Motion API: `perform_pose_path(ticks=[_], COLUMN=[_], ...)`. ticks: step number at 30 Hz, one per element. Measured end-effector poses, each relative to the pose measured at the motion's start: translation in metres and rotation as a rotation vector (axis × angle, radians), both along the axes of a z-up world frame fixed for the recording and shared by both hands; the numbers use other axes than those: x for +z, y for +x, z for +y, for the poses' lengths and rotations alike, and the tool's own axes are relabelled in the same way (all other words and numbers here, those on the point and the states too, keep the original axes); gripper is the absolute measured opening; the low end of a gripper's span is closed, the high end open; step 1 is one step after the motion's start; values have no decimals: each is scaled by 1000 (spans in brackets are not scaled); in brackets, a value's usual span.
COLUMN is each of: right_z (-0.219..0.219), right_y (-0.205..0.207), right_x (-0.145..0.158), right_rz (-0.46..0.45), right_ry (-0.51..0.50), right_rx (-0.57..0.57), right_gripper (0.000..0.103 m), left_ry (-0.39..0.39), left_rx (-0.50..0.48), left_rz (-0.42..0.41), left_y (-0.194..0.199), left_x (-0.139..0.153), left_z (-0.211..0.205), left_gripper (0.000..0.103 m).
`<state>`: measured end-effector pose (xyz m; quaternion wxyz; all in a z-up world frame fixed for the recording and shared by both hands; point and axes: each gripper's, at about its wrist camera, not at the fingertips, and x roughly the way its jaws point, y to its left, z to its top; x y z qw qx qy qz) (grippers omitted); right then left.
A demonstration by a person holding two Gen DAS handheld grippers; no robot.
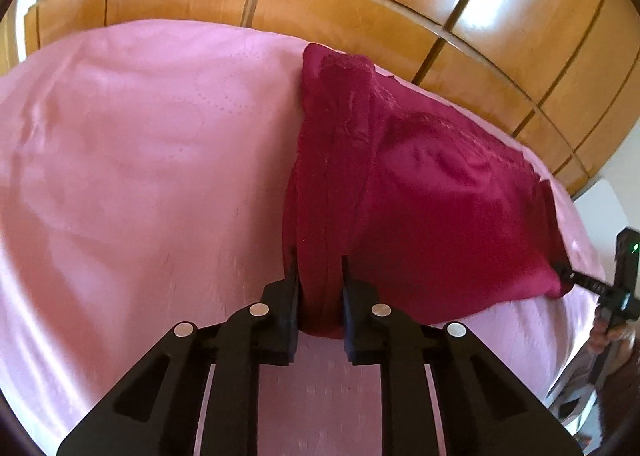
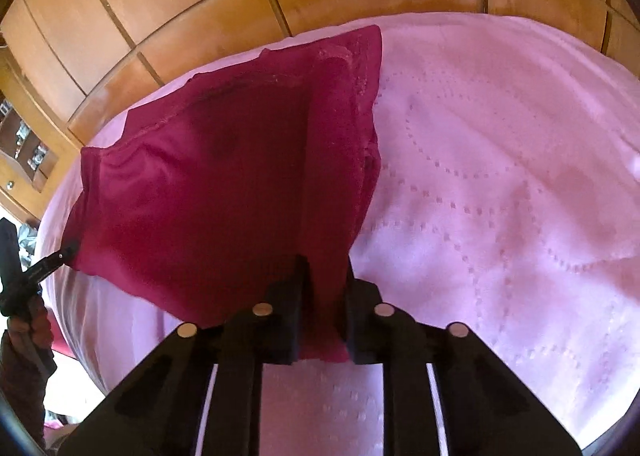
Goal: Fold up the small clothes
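Tilting downward, both grippers' fingers [image 1: 352, 284] pinch the crimson garment [image 1: 432, 215] over the pink bedspread [image 1: 120, 175].

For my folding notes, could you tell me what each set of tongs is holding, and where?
Both hold the dark red garment: left tongs pinch its near left corner, right tongs its near right corner.
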<state>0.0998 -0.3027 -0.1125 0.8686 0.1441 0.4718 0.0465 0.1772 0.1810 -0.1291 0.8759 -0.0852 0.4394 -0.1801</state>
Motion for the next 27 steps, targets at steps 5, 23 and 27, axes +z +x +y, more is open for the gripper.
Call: perform_pose_path(ticks=[5,23,27], right_z=[-6,-8,-9], right_y=[-19,-88,-88], right_x=[3,7,5], right_rz=[2,60,62], right_ry=[-12,-24,-12], right_rx=[12,13,0], right_gripper=[10,8,8], left_ry=[61,249,242], left_rx=[-1,-54,-46], left_rz=[-38,-81,-68], left_y=[-28,-98,-97], left_x=[9,17,17], left_z=[-10,-33,-33], left_gripper=[15,15,15])
